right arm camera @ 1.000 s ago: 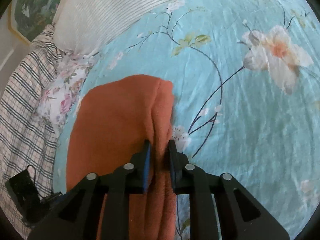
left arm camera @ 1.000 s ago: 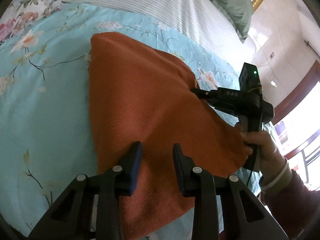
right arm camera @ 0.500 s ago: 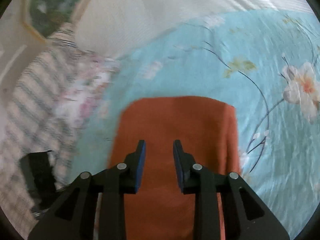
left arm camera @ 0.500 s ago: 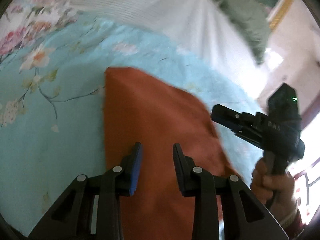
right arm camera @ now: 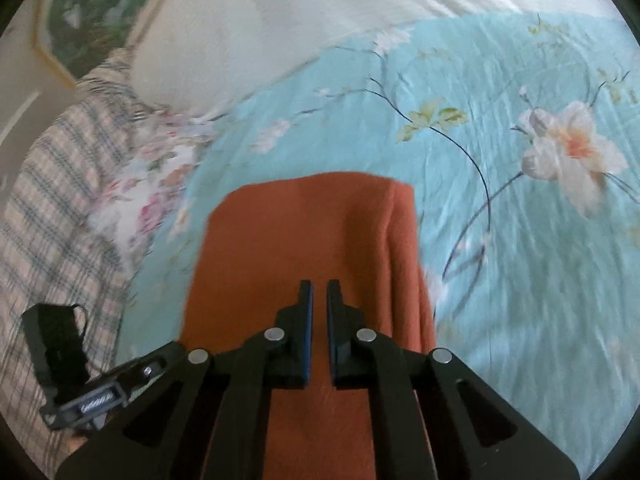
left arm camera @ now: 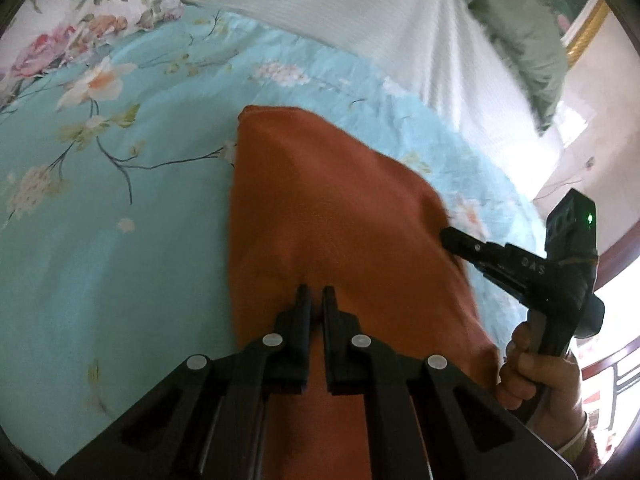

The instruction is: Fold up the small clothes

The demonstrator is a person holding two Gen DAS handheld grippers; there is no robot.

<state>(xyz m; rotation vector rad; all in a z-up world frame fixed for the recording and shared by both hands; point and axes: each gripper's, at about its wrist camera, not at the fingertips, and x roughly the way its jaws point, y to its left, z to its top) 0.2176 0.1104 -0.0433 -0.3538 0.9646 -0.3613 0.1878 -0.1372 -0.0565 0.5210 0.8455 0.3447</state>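
An orange cloth [left arm camera: 340, 216] lies folded on a turquoise floral bedsheet [left arm camera: 100, 220]. My left gripper [left arm camera: 316, 294] is shut on the cloth's near part. The right gripper shows in the left wrist view [left arm camera: 446, 236] at the cloth's right edge, held by a hand. In the right wrist view the same orange cloth [right arm camera: 300, 236] fills the middle and my right gripper [right arm camera: 319, 288] is closed to a narrow gap over it; a fold runs along its right side. Whether cloth sits between these pads is not clear.
A white striped blanket [left arm camera: 360, 20] and a green pillow [left arm camera: 520, 32] lie at the bed's far side. A plaid cloth [right arm camera: 52, 200] and a pink floral fabric [right arm camera: 140, 200] lie to the left. The left gripper's body [right arm camera: 80, 380] shows at lower left.
Both grippers were open half a second ago and have now closed over the orange cloth. The right gripper had let go of the fold a second ago and shifted left.
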